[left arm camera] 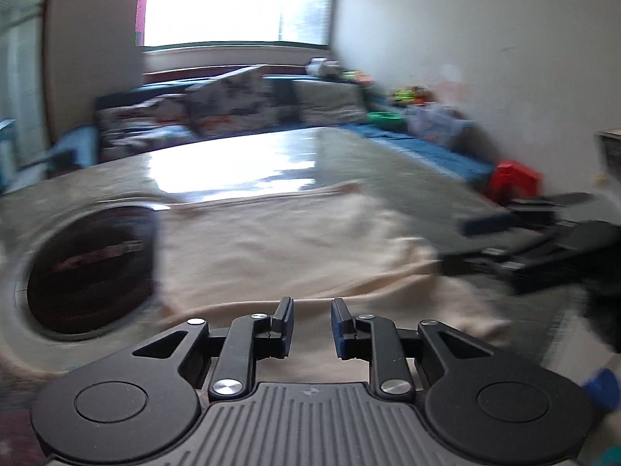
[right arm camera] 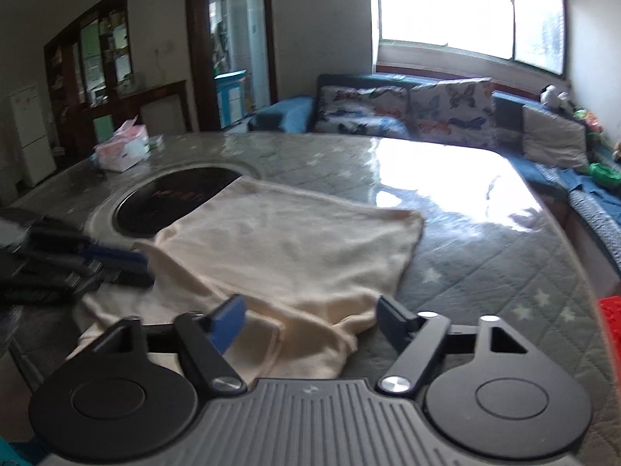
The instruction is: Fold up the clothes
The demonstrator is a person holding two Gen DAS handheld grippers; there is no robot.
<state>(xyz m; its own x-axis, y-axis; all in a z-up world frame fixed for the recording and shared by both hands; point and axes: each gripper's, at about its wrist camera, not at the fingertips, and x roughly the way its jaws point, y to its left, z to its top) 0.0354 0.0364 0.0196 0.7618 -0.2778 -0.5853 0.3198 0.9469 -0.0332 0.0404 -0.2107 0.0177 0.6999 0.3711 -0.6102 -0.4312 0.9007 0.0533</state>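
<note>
Cloth: cream garment (right arm camera: 279,248), soft knit look, lying mostly flat on the table (right arm camera: 465,256); its far part is smooth, its near edge is bunched into loose folds just ahead of my claws.
Position: one far corner overlaps the dark round inset (right arm camera: 174,198) in the tabletop; the rest sits on the quilted cover.
Why so placed: spread flat, I judge, so a near edge can be lifted and carried over for a fold.
Left claw (left arm camera: 311,324): fingers a narrow gap apart, nothing between the pads; cloth lies just below and ahead. Not gripping.
Right claw (right arm camera: 314,318): fingers well apart, straddling the bunched near edge; pads not pressing on it. Not gripping.
Why so held: both point down at the near edge, side by side; I read this as lining up for a two-point pick.
Table cover: grey-green quilting with pale stars under a glossy clear sheet; strong window glare.
Inset: black, smooth, pale rim.
Beyond: pink tissue pack (right arm camera: 122,149) on the far left of the table; sofa (right arm camera: 407,116) with butterfly-print cushions behind.
Left view: blurred; fine detail unreadable.
</note>
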